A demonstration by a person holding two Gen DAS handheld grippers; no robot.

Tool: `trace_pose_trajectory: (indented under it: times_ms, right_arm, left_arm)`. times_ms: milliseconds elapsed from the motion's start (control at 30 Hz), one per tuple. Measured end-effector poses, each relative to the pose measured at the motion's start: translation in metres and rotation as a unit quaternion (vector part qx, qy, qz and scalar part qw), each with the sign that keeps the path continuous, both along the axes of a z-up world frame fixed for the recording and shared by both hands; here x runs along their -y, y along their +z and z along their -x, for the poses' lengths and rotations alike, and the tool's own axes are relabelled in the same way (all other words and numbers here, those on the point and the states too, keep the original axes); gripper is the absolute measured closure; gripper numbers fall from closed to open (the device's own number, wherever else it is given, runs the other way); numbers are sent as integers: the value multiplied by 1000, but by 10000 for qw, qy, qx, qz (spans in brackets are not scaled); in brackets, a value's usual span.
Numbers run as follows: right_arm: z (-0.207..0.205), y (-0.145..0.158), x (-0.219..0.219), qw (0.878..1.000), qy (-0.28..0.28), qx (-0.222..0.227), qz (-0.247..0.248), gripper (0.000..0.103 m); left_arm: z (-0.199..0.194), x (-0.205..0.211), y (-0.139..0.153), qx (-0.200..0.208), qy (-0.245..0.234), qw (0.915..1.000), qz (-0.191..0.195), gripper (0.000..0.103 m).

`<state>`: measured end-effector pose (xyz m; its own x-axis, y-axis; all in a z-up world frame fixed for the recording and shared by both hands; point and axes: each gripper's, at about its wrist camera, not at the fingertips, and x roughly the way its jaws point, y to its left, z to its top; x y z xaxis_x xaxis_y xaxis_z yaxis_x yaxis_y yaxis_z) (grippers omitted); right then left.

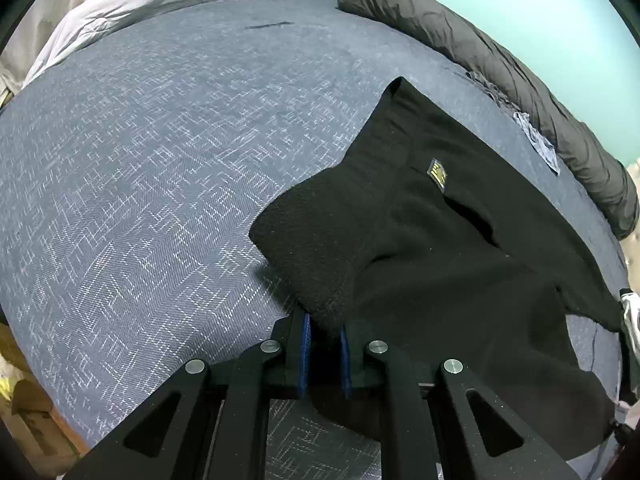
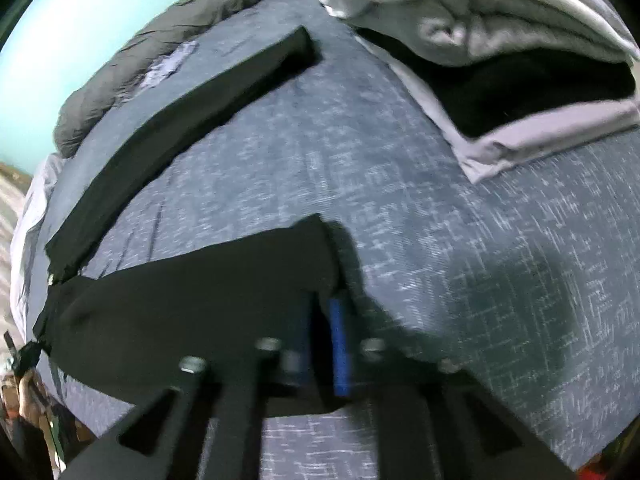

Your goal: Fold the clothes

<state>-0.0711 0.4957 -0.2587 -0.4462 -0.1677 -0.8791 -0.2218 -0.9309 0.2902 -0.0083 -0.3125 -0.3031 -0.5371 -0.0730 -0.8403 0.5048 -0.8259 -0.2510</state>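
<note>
Black trousers (image 1: pixel 440 240) on the bed (image 1: pixel 140 180), cloth pinched between both grippers' jaws.

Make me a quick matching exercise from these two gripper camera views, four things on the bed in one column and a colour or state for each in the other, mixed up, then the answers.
1. black garment
2. bedspread
3. rolled duvet
4. small label

A. blue-grey, white woven lines
B. dark grey, along the far edge
C. pinched by both grippers
D. gold, on the black fabric

Pairs: 1-C, 2-A, 3-B, 4-D
</note>
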Motion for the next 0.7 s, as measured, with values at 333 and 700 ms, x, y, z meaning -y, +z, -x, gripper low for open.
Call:
trace_pose_trajectory:
  times_ms: [333, 700]
  right_arm:
    - [-30, 41, -37, 9988, 16, -135, -478, 100]
    - [-34, 18, -36, 9987, -68, -312, -385, 100]
  left_arm:
    - [-5, -2, 5, -103, -26, 9998, -143, 91]
    - [-5, -5, -1, 35, -45, 9999, -163, 91]
